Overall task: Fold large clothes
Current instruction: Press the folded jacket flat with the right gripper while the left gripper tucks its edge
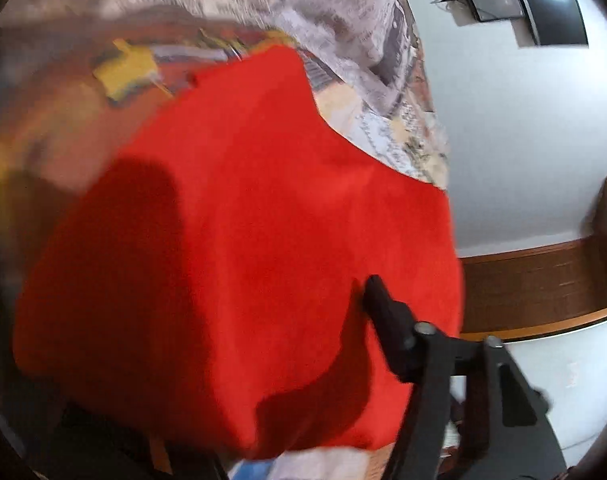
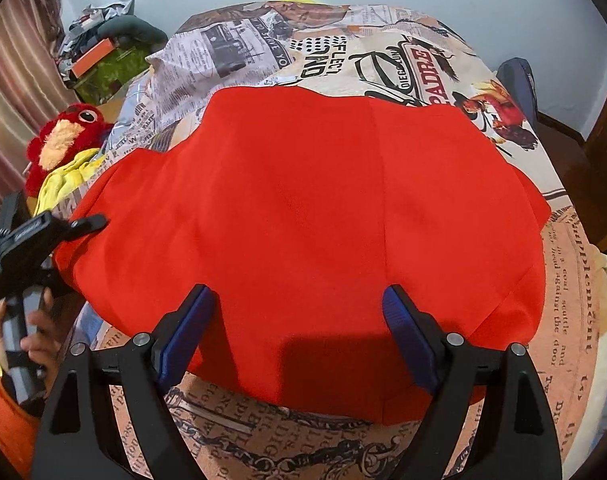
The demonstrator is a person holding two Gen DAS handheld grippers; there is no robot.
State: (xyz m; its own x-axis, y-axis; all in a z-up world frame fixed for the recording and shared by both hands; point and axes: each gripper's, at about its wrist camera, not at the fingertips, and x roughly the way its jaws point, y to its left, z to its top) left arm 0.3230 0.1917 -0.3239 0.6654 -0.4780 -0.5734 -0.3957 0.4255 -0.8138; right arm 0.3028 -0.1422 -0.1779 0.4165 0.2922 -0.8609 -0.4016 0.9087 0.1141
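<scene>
Right wrist view shows us the red garment (image 2: 303, 220) spread broadly over the bed (image 2: 383, 60), whose newspaper-print cover gives a wide, soft surface for laying large clothes flat before folding. Our right gripper (image 2: 299, 340) hovers over the near hem with its jaws spread wide, the blue pads (image 2: 407, 336) on either side of the cloth and pinching nothing; we judge it is lined up to take the near edge. At the left edge of the garment our left gripper (image 2: 79, 224) reaches in, held by the left hand (image 2: 27, 336), its tip at the cloth's side, probably so both sides can be lifted together. Whether it actually holds cloth there, we cannot tell.

In the left wrist view, blurred by motion, only one dark finger (image 1: 383, 304) shows against the red fabric, so we cannot tell how those jaws stand. A red plush toy (image 2: 67, 136) and a yellow cloth (image 2: 63, 176) sit beside the bed cover at left, clear of the garment.
</scene>
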